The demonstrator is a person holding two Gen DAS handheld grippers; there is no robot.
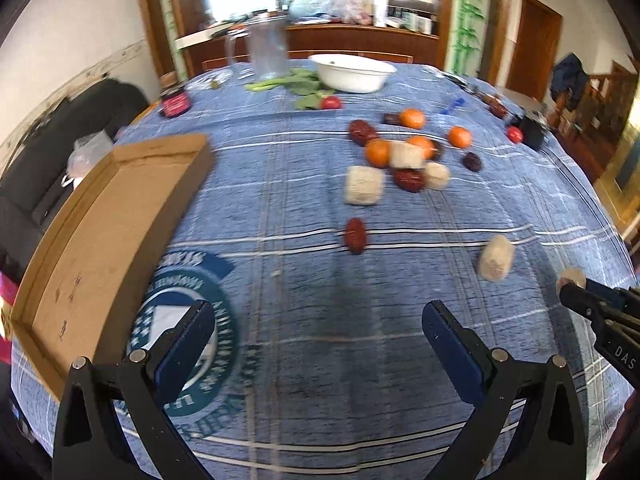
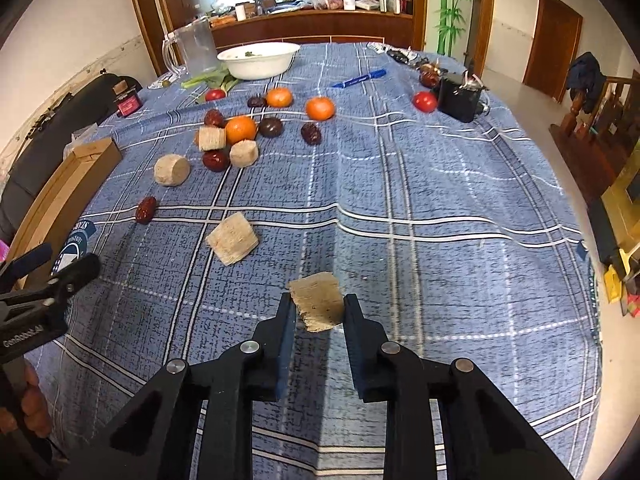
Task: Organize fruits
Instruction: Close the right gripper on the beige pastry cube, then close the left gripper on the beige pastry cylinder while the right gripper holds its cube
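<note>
Right tongs [image 2: 316, 312] gripping beige chunk [image 2: 318, 306]

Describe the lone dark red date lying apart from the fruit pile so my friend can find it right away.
Start at the cardboard tray on the left edge of the blue plaid tablecloth. To its right, nearer than the cluster of oranges, lies a single date. Unlike the other dates, it touches nothing and sits across the white and black stripe.

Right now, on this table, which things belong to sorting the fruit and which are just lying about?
For the job: oranges, red dates, beige chunks, one chunk in the right gripper, cardboard tray.

Lying about: pitcher, white bowl, blue pen, greens.
</note>
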